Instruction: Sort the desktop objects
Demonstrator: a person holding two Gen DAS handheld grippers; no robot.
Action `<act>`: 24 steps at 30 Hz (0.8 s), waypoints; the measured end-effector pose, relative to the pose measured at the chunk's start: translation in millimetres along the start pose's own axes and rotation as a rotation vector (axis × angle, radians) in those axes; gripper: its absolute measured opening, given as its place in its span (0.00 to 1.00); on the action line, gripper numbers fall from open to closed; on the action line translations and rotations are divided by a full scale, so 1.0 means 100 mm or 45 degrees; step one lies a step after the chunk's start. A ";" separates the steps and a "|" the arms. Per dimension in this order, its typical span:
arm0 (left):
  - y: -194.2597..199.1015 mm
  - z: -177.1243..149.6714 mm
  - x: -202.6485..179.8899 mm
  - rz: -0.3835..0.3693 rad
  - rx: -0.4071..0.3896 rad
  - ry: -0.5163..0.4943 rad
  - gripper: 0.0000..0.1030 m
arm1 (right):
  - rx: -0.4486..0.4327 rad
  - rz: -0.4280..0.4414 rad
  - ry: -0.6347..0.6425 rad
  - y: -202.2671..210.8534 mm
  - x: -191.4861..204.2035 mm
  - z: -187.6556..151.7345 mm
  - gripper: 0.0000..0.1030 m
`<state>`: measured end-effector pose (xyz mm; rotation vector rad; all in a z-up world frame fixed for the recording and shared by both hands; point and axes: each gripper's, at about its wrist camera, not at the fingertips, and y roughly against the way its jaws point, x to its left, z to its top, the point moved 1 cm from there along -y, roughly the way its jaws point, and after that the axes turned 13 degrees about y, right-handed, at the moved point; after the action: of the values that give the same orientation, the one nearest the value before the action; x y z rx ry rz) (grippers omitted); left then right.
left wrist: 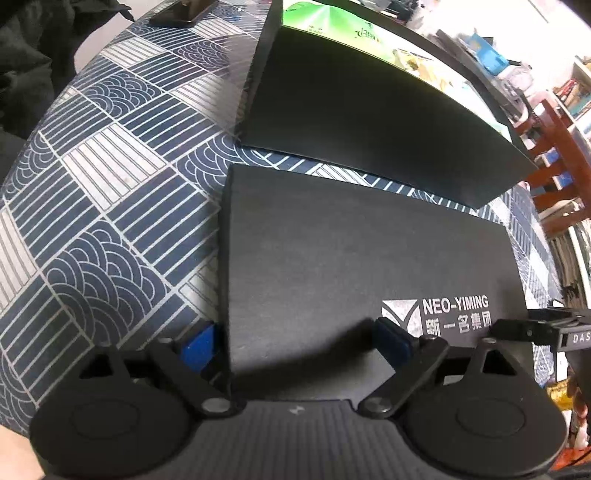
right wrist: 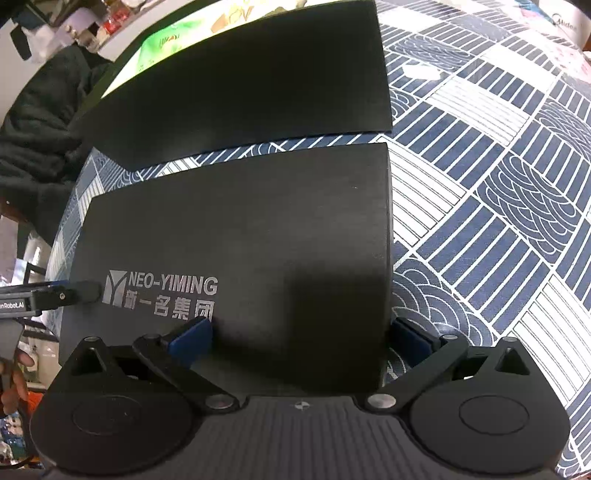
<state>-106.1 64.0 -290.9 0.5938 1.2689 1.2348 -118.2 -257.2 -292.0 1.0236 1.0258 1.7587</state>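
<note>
A flat black box lid [left wrist: 351, 251] printed NEO-YIMING lies in front of me on the patterned tablecloth [left wrist: 110, 184]. My left gripper [left wrist: 295, 339] is open and spread wide over the lid's near left corner. One blue pad [left wrist: 199, 347] is outside the left wall and the other is over the top. My right gripper [right wrist: 299, 332] is open in the same way at the lid's [right wrist: 258, 229] near right corner, with one pad [right wrist: 406, 336] outside the right wall. Just beyond stands the open black box [left wrist: 369, 122] [right wrist: 240, 74] with green packets inside.
A dark phone-like object [left wrist: 181, 14] lies at the far edge of the cloth. Dark clothing [right wrist: 33, 129] is heaped beside the table. A red wooden frame [left wrist: 557, 155] and cluttered shelves stand past the right edge. A hand [right wrist: 14, 387] holds the left gripper's handle.
</note>
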 end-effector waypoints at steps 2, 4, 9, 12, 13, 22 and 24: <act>0.01 0.00 -0.04 0.027 -0.012 -0.001 1.00 | -0.010 -0.018 0.016 0.01 0.04 -0.01 1.00; 0.01 -0.01 -0.05 0.032 -0.018 0.007 1.00 | -0.007 -0.014 0.024 0.01 0.04 -0.01 1.00; 0.02 -0.02 -0.07 0.035 0.005 0.024 1.00 | 0.006 -0.012 0.053 0.04 0.04 -0.01 1.00; 0.06 -0.03 -0.10 0.037 -0.001 0.018 1.00 | 0.016 -0.011 0.070 0.07 0.05 -0.01 1.00; 0.07 -0.03 -0.11 0.036 0.001 0.020 1.00 | 0.017 -0.013 0.075 0.08 0.05 -0.01 1.00; 0.23 -0.01 -0.22 0.022 -0.007 0.009 1.00 | -0.003 -0.043 0.172 0.30 0.11 0.02 1.00; 0.26 0.01 -0.23 0.022 -0.013 0.023 1.00 | -0.026 -0.037 0.184 0.35 0.11 0.03 1.00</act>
<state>-111.2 51.4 -259.0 0.5882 1.2746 1.2625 -127.9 -257.5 -256.1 0.8747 1.1040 1.8365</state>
